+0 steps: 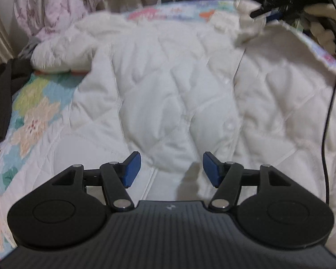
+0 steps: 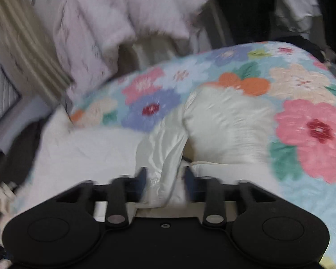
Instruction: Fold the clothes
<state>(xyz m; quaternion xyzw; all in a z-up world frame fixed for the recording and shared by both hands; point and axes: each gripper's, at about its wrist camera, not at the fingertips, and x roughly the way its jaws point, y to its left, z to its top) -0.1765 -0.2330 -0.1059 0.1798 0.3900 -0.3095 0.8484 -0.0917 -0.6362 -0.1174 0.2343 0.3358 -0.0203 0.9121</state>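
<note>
Presently, step in hand: laying out and folding in a white quilted jacket (image 1: pixel 179 85) on the floral bedspread (image 1: pixel 33 112); judged early, since no fold is finished.

Left wrist view, jacket: spread wide from 9 to 3 o'clock, diamond-stitched, puffy, snap buttons down the front, fleecy collar at 10 o'clock.
Left wrist view, left gripper (image 1: pixel 171 168): jaws apart, blue pads clear of cloth, nothing between them, above the hem.
Left wrist view, right gripper (image 1: pixel 261 11): at 1 o'clock, at a bunched white fold.

Right wrist view, right gripper (image 2: pixel 165 179): a satiny white ridge of the jacket (image 2: pixel 224 130) lies between the pads; blurred, so cannot tell whether they pinch it.
Right wrist view, bedspread (image 2: pixel 313 134): from 10 to 4 o'clock.

Next move, judged: secure that ridge and carry it across the body; left gripper should pin the hem.
</note>
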